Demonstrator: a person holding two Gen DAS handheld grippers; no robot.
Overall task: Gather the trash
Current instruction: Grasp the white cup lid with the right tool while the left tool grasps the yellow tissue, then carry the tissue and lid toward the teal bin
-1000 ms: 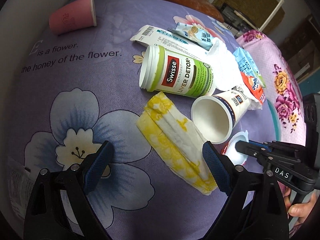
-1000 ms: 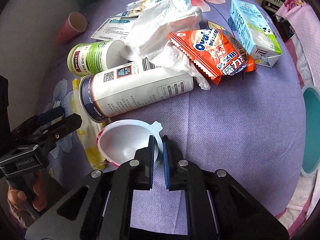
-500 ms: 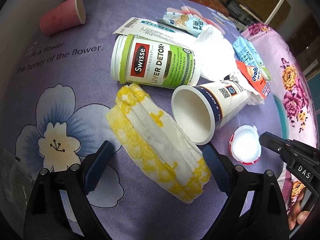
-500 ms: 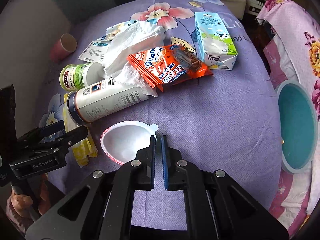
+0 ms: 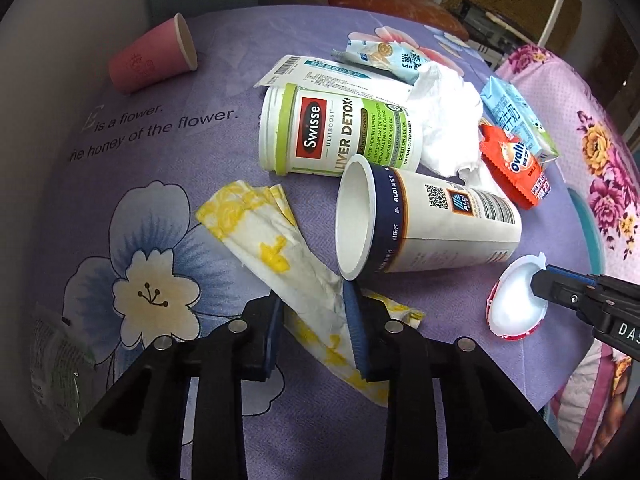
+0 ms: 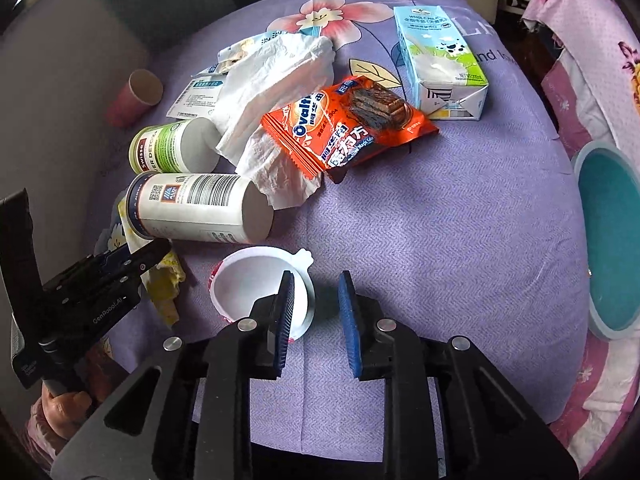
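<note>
Left edge of the table (image 5: 168,184), purple flowered cloth: a pink paper cup (image 5: 150,62) on its side, well apart from the rest, bare cloth all round it.

Left claw (image 5: 314,322) points steeply down over the yellow-and-white napkin (image 5: 276,244). Its jaws are closing with the napkin's crumpled lower part between them; both blue pads (image 5: 354,328) look to be against the paper. The napkin runs diagonally up-left out of the claw, its far end flat on the cloth.

Just beyond the claw lies a white yogurt cup (image 5: 436,228) on its side, open mouth toward the claw, rim touching the napkin. Behind it a green-labelled pill bottle (image 5: 340,132), also on its side. Then a flat medicine box (image 5: 320,74), a snack sachet (image 5: 384,56), a crumpled tissue (image 5: 444,120).

Right of centre: right claw (image 6: 316,312), jaws opening. A small white lid (image 6: 256,288) lies upturned on the cloth at its left pad, rim under that pad; nothing gripped between the jaws.

Further back, an orange snack wrapper (image 6: 340,132) partly on the tissue, and a milk carton (image 6: 440,64) lying flat.

Right of the claw the cloth is open and bare out to the table edge. Beyond the edge, a teal bin (image 6: 608,240), mouth up.
</note>
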